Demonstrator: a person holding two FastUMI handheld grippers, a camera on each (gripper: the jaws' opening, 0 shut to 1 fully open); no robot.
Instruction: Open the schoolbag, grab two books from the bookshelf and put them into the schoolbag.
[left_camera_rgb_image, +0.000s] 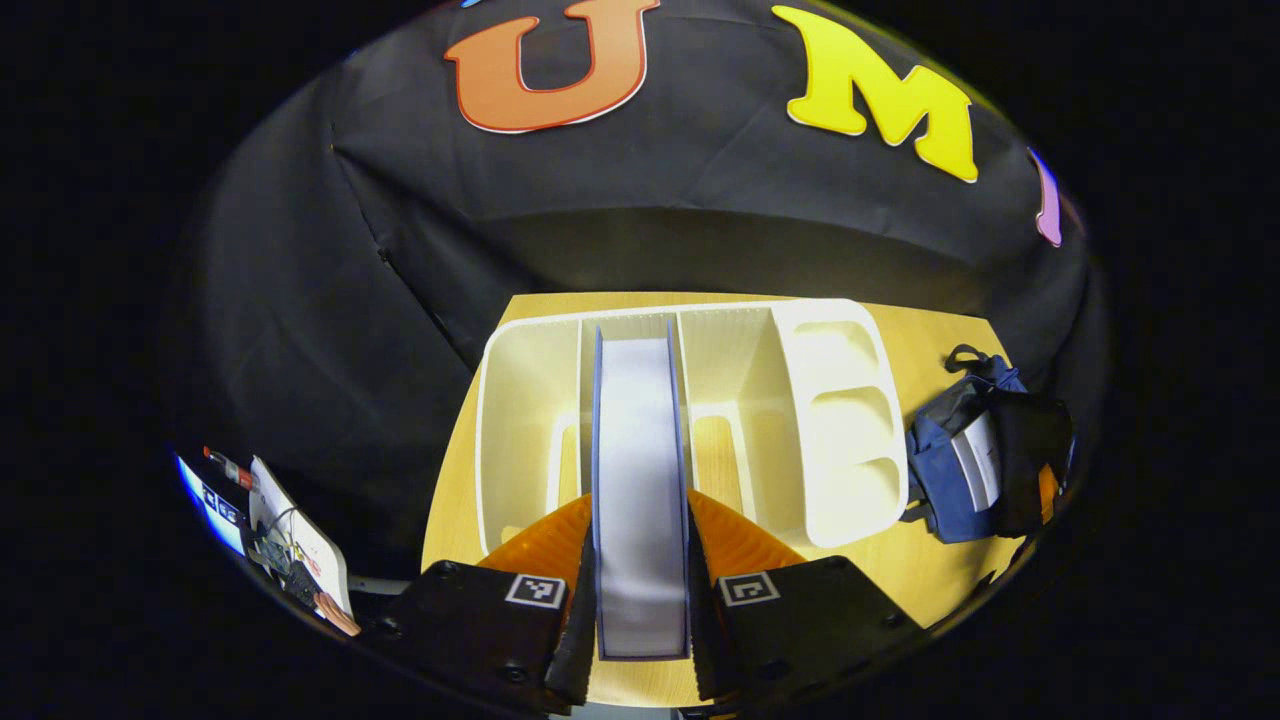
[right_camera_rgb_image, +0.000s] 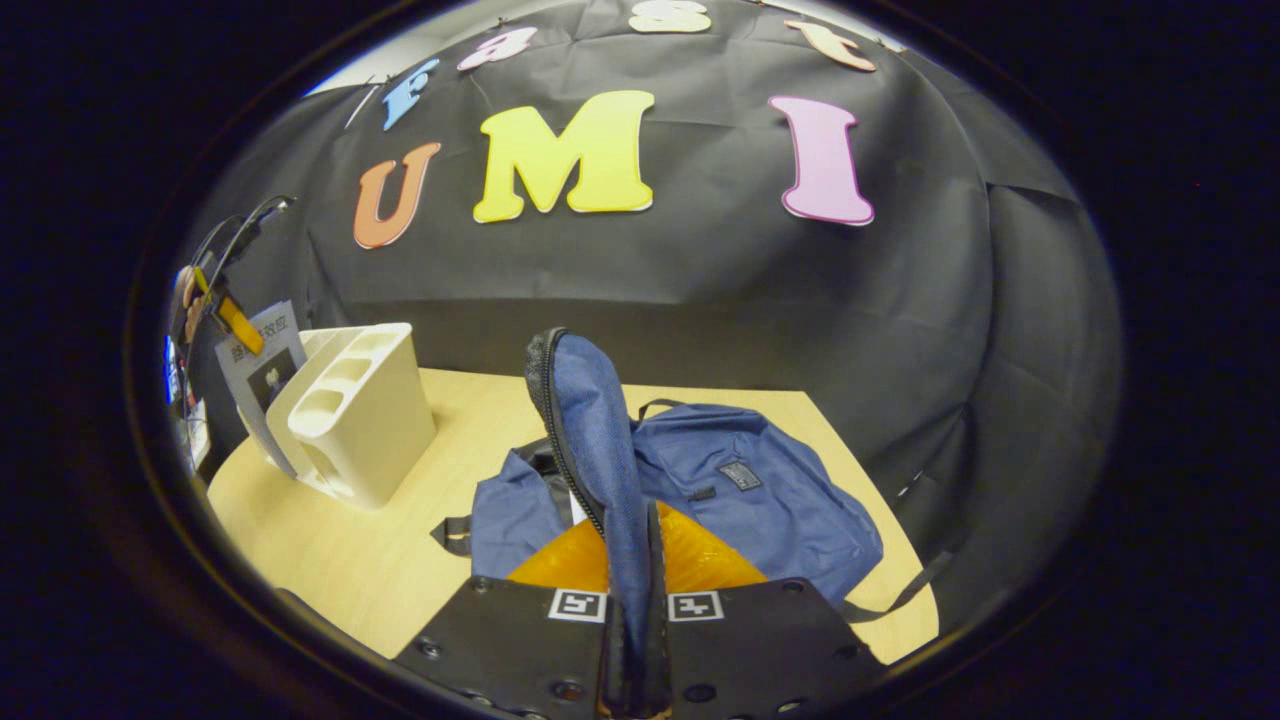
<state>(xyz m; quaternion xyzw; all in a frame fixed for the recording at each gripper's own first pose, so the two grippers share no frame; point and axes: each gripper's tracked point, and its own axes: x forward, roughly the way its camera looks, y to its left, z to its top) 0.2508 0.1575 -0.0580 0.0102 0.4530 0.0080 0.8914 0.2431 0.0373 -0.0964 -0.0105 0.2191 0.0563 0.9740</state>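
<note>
At the bottom middle of the left gripper view, the left gripper (left_camera_rgb_image: 640, 600) pinches a book (left_camera_rgb_image: 640, 480) from both sides. The book stands up in the white bookshelf (left_camera_rgb_image: 520, 420) on the table (left_camera_rgb_image: 900, 570). The blue schoolbag (left_camera_rgb_image: 985, 450) lies at the right edge. In the right gripper view, the right gripper (right_camera_rgb_image: 635, 650) squeezes the schoolbag's flap (right_camera_rgb_image: 595, 430), low in the middle, and holds it up.

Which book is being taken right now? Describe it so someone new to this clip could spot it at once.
On the wooden table stands a cream bookshelf with upright slots. The book stands on edge in its middle slot, clamped by the left hand-held gripper. Blue covers around pale page edges set it apart; the neighbouring slots look empty.
</note>
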